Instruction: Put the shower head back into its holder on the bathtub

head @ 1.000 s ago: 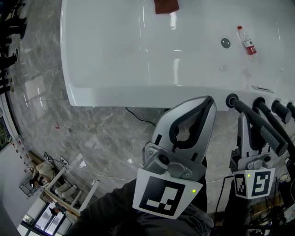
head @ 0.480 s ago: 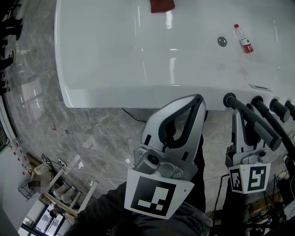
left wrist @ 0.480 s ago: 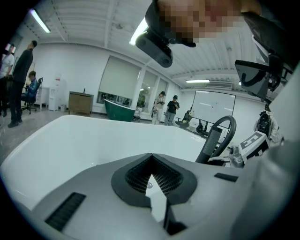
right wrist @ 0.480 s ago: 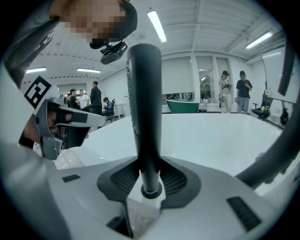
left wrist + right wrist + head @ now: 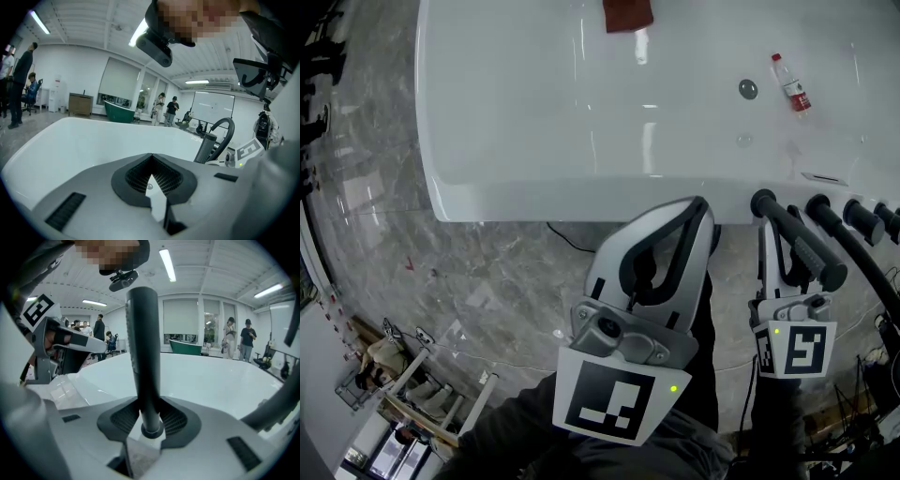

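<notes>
The black stick-shaped shower head slants up from a round black fitting on the white bathtub's near rim. My right gripper is shut on its lower part. In the right gripper view the shower head rises straight out from between the right gripper's pads. Whether its lower end sits in the fitting I cannot tell. My left gripper hangs just before the rim, to the left, tips together and empty. The left gripper view shows the left gripper with only the tub behind it.
Black knobs and a black hose line the rim to the right. Inside the tub lie a water bottle, a drain and a red cloth. A black cable runs over the marble floor under the rim.
My right gripper has rolled slightly with the shower head, whose free end has swung a little leftward. The left gripper has hardly moved.
</notes>
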A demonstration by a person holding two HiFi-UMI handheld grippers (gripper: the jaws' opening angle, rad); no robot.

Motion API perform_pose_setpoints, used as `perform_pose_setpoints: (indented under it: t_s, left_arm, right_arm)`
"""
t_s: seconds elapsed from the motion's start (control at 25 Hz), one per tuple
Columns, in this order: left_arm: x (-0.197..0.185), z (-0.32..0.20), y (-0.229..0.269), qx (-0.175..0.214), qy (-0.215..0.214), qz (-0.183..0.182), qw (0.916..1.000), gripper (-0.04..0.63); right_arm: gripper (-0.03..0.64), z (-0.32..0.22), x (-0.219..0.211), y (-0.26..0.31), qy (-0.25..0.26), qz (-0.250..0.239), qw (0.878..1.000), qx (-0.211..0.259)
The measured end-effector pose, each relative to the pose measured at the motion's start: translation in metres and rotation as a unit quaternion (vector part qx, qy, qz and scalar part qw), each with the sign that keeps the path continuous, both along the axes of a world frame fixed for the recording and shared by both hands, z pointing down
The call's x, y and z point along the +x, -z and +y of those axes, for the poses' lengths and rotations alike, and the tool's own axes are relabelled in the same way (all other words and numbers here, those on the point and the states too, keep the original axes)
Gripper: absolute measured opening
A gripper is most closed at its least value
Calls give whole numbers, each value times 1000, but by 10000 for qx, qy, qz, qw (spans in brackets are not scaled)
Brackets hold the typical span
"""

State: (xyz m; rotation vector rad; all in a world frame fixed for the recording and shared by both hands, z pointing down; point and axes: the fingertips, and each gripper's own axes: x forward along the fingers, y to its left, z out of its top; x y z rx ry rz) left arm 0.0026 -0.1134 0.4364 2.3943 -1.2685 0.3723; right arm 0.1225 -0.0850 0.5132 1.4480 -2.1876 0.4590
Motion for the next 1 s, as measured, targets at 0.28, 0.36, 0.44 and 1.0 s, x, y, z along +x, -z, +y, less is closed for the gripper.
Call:
perform_pose_setpoints:
  t_s: [0.28, 0.36, 0.44, 1.0]
  left_arm:
    - [-3, 2, 10, 87, -46, -13, 10000, 3]
    - [-4, 3, 13, 113, -75, -43, 9999, 3]
    - [-6, 4, 16, 125, -95, -88, 9998, 3]
    - [-17, 18, 36, 205, -227, -250, 9992, 3]
  right_arm:
    - [141, 0, 0, -1, -67, 52, 10000, 2]
    - [140, 0, 0, -2, -109, 5, 9999, -6]
    - [141, 0, 1, -1, -191, -98, 9998, -4]
    - [238, 5, -7, -3, -193, 35, 9998, -14]
